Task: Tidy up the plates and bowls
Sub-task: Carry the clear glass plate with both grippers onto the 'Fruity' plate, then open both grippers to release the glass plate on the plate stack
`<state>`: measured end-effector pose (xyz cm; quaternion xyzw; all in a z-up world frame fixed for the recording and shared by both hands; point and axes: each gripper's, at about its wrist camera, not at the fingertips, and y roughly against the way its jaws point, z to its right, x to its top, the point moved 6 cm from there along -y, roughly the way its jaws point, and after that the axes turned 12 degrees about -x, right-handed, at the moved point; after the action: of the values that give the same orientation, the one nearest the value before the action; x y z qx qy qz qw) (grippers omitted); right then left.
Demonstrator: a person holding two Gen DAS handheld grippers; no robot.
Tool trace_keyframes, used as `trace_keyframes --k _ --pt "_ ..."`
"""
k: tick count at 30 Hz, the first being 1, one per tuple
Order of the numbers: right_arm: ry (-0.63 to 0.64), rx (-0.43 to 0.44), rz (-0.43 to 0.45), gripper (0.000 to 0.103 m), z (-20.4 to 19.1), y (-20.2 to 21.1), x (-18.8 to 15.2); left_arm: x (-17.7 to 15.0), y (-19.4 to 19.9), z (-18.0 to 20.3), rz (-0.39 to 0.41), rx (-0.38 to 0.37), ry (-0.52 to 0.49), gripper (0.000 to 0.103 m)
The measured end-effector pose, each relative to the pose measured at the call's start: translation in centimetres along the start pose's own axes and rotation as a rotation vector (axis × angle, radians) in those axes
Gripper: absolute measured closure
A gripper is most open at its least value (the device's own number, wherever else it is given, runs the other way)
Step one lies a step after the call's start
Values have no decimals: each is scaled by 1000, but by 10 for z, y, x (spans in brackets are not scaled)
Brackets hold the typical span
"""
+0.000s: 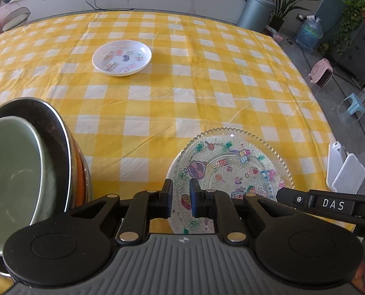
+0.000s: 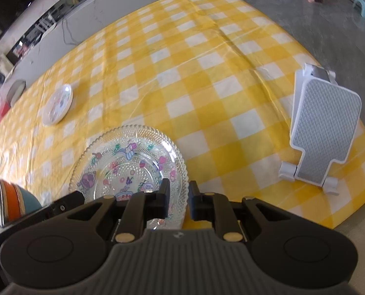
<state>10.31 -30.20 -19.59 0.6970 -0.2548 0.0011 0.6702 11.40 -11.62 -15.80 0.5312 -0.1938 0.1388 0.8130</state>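
Left wrist view: my left gripper (image 1: 180,198) sits at the bottom centre of the frame, its two black fingers drawn narrow with only a slim gap between them. They seem to straddle the near left edge of a clear patterned glass plate (image 1: 234,169), but I cannot tell whether the pads actually press on it. That plate rests on a yellow and white checked tablecloth (image 1: 194,103), with cartoon pictures showing under the glass, possibly from a second plate beneath.

In the right wrist view, my right gripper (image 2: 178,200) is equally narrow, its fingers around the near right edge of the same glass plate (image 2: 129,162); contact is again unclear.

Outward from there, at the left of the left wrist frame, a pale green bowl (image 1: 13,172) nests in a dark bowl (image 1: 42,123), with orange rims showing beside them. Toward the upper left of centre lies a small white plate (image 1: 121,58) printed with little pictures. In the right wrist view, a white and grey folding stand (image 2: 322,132) stands at the right, near the table edge.

My judgement of the risks: glass is slick, and two thin edge grips could slip if I lift unevenly, tilting or dropping the plate. If two plates are stacked, the lower one may slide free. Swinging left could knock the tilted bowl stack.
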Motion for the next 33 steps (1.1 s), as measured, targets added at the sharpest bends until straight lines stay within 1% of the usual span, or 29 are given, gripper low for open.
trace_keyframes --k 8,11,15,19,20,24,28,29,31,33 --pt "78 -36 1 88 -8 0 -6 -7 0 -1 -12 37 -17 88" --pt "113 -58 13 87 -13 1 -8 -8 0 -2 -18 41 -18 88" --pt "123 -63 15 87 -14 3 -10 -8 0 -2 -18 44 -21 88" --pt "161 -70 13 79 -19 3 -11 -8 1 -2 -20 46 -23 88" --pt "170 -73 14 79 -20 3 -11 -8 1 -2 -21 45 -21 88" --pt "161 -66 8 78 -19 3 -9 -8 2 -2 -16 44 -16 88" --pt "152 -60 13 77 -18 5 -8 -6 4 0 3 52 -32 86" --pt "152 -60 17 76 -18 5 -8 -5 5 1 10 53 -35 84" --pt "147 -60 24 65 -17 6 -7 -3 7 2 18 46 -35 81" --pt "135 -60 33 62 -15 7 -6 -1 9 3 26 41 -34 78"
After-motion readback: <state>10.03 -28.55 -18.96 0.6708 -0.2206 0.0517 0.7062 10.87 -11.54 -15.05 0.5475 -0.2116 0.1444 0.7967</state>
